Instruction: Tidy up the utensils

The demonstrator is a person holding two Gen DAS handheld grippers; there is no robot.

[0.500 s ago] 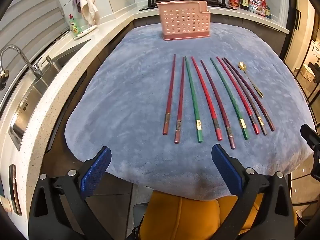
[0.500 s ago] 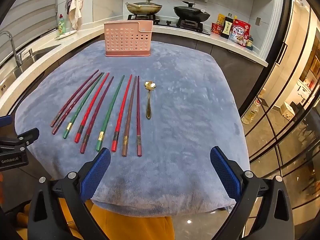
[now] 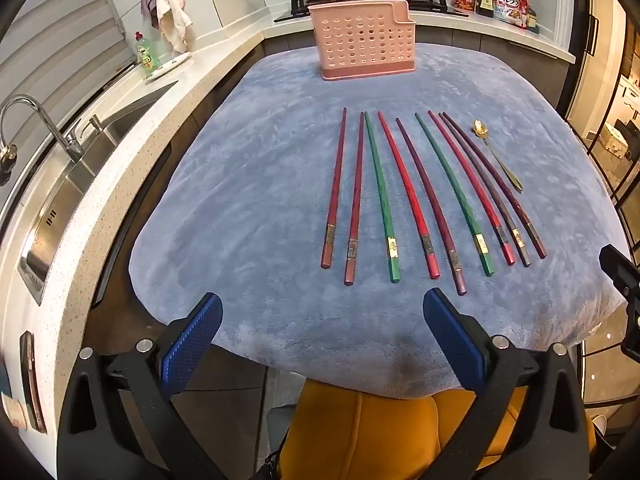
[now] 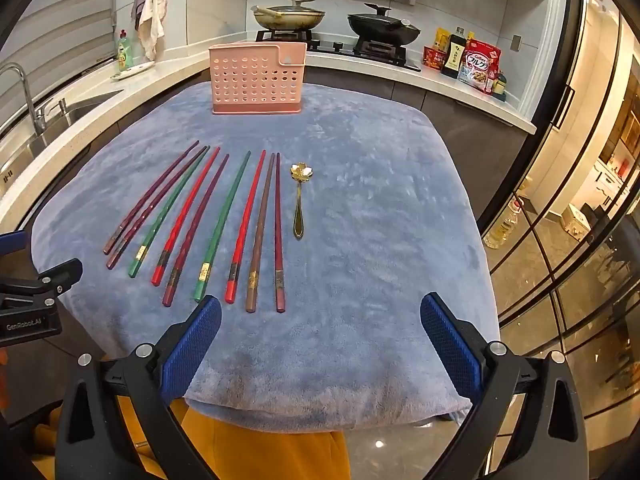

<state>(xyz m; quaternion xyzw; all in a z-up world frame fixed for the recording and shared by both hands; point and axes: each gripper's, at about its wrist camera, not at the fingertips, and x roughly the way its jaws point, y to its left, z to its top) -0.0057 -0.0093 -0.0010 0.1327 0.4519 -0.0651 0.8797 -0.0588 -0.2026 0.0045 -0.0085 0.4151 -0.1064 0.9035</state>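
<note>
Both claws spread, empty: left gripper [image 3: 322, 328], right gripper [image 4: 320, 330]. Pinch one of chopsticks [image 4: 214, 224] near banded end, lift level, drop upright into pink holder [image 4: 258, 78].

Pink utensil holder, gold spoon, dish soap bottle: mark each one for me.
pink utensil holder [image 4: 256, 80], right wrist view, middle of its perforated front wall
gold spoon [image 4: 299, 200], right wrist view, on the handle
dish soap bottle [image 3: 147, 55], left wrist view, on the green body
</note>
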